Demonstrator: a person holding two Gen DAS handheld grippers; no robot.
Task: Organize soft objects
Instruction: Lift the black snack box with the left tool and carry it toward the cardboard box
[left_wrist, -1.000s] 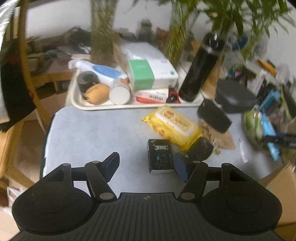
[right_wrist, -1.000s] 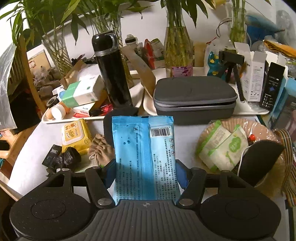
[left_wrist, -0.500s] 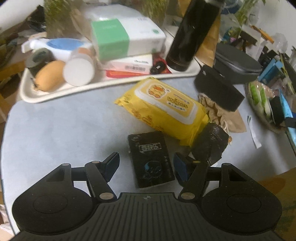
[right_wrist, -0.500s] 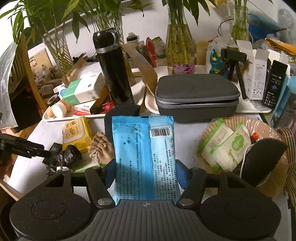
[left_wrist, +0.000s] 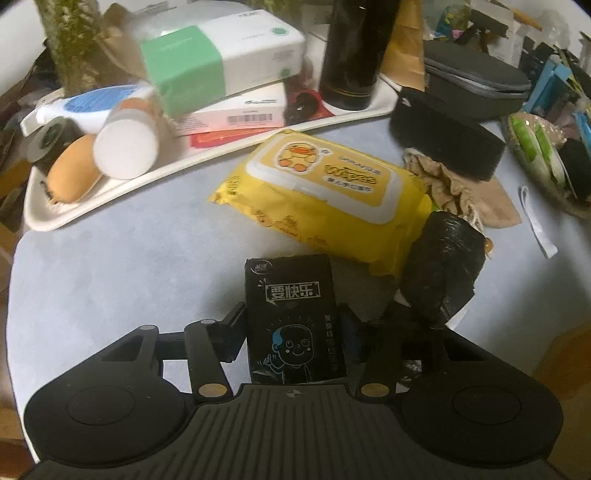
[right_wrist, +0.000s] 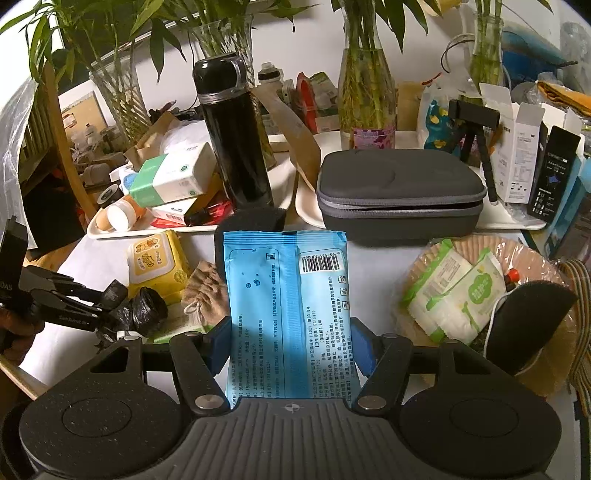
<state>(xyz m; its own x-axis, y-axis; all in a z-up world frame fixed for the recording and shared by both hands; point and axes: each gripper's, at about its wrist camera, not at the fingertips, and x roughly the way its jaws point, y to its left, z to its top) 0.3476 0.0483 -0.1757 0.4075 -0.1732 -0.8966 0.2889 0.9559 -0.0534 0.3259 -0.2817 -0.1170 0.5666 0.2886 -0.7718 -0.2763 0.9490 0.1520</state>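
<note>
A black pocket tissue pack (left_wrist: 291, 314) lies on the grey table between the fingers of my left gripper (left_wrist: 293, 332). Its jaws are closing, and both pads touch the pack's long sides. A yellow wipes pack (left_wrist: 321, 195) lies just beyond it, with a crumpled black plastic bag (left_wrist: 439, 266) to the right. My right gripper (right_wrist: 290, 350) is shut on a blue wipes pack (right_wrist: 288, 295) and holds it above the table. The right wrist view shows the left gripper (right_wrist: 92, 306) low at the left, beside the black bag (right_wrist: 147, 306).
A white tray (left_wrist: 110, 192) at the back holds tissue boxes, bottles and a black flask (right_wrist: 232, 140). A grey zip case (right_wrist: 399, 184) sits behind the blue pack. The woven basket (right_wrist: 535, 254) at right holds green-and-white packs. A tan pouch (left_wrist: 443, 184) and black foam block (left_wrist: 443, 144) lie nearby.
My left gripper has come down and forward over the black tissue pack, and its jaws have narrowed onto it. The right gripper and its blue pack have stayed still.
</note>
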